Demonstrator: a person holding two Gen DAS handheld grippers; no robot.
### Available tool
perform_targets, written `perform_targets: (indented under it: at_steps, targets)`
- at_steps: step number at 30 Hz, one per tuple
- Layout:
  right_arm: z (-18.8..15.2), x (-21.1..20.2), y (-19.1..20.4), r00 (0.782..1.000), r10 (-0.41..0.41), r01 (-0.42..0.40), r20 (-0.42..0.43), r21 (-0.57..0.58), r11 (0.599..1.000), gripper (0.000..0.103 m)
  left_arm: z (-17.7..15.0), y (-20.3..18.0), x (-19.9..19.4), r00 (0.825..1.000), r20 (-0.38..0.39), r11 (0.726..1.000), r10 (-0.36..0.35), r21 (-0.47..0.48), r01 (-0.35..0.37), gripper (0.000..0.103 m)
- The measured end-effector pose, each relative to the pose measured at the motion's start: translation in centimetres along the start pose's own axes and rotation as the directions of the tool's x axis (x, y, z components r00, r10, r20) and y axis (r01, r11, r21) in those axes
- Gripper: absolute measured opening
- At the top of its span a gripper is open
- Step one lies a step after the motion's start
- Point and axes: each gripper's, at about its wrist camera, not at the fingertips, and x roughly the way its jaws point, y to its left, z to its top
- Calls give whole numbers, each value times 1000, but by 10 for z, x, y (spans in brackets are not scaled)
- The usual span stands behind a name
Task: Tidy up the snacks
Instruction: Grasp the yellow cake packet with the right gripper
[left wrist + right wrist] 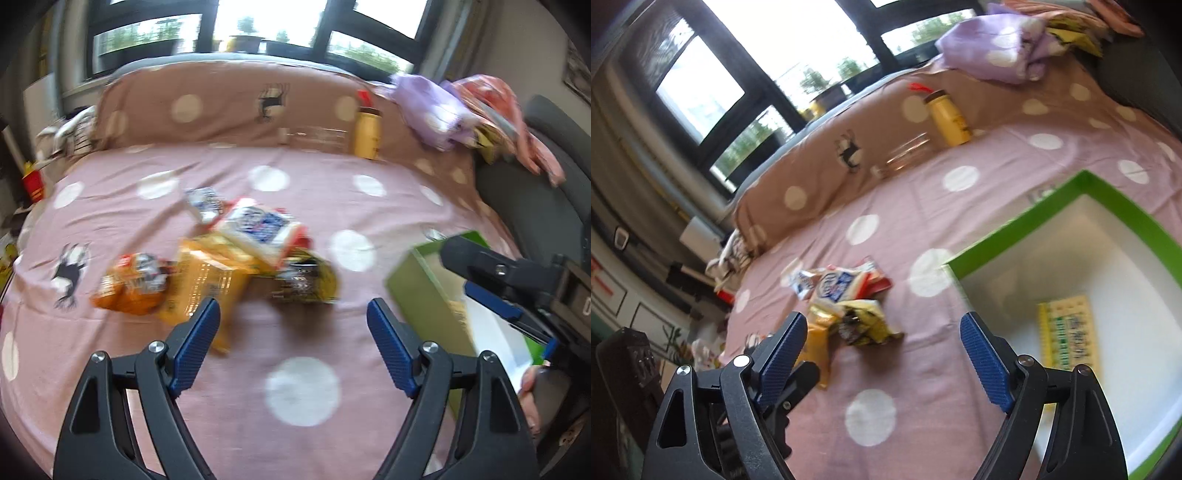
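Observation:
A pile of snack packets [221,262] lies on the pink polka-dot sheet [303,387]: an orange bag at the left, a yellow one, a white-and-blue one on top, a yellow-black one at the right. The pile also shows in the right wrist view [846,306]. My left gripper [293,310] is open and empty just in front of it. A green box with a white inside [1115,236] stands to the right and holds one yellow-green packet [1069,336]. My right gripper [882,325] is open and empty beside the box's left wall; it shows in the left wrist view [498,288] over the box [424,291].
A yellow bottle with a red cap [367,127] and a clear container [317,138] stand at the brown dotted cushion [221,107] at the back. Folded purple and pink cloths [443,110] lie at the back right. A dark chair [535,199] stands at the right.

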Motion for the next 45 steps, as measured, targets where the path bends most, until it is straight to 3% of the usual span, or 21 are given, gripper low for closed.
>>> perform_targets:
  at_steps: [6, 10, 13, 16, 20, 26, 29, 34, 36, 39, 45]
  targets:
    - [-12, 41, 41, 995, 72, -76, -68, -61, 995, 86, -6, 61, 17, 999, -37, 994, 19, -105, -23, 82]
    - [-21, 72, 65, 985, 103, -115, -142, -84, 990, 86, -9, 82, 32, 997, -73, 986, -40, -163, 28, 82]
    - [-25, 92, 78, 976, 114, -135, -185, -107, 985, 86, -12, 87, 44, 993, -111, 984, -50, -173, 30, 82]
    - [-24, 114, 88, 972, 76, -105, -223, -124, 987, 86, -12, 91, 55, 989, -131, 980, -73, -191, 47, 82]
    - [-27, 145, 86, 952, 72, -99, -298, -79, 992, 86, -13, 93, 69, 985, -158, 979, -76, -197, 43, 81]
    - [-37, 174, 89, 943, 48, -85, -329, -101, 991, 84, -12, 99, 75, 984, -137, 974, -112, -210, 81, 82]
    - [-39, 172, 94, 950, 40, -86, -308, -135, 987, 77, -13, 105, 77, 984, -114, 967, -136, -233, 107, 81]
    - [-43, 180, 94, 938, 36, -92, -345, -147, 985, 54, -13, 100, 76, 988, -101, 976, -117, -194, 96, 73]
    - [-45, 180, 92, 937, 43, -96, -346, -137, 986, 53, -12, 98, 77, 984, -110, 975, -138, -188, 116, 61]
    - [-48, 179, 91, 936, 49, -102, -349, -135, 985, 47, -12, 93, 76, 983, -114, 977, -147, -174, 126, 51]
    - [-51, 168, 94, 940, 38, -96, -340, -157, 983, 43, -13, 89, 72, 978, -134, 977, -159, -164, 136, 49]
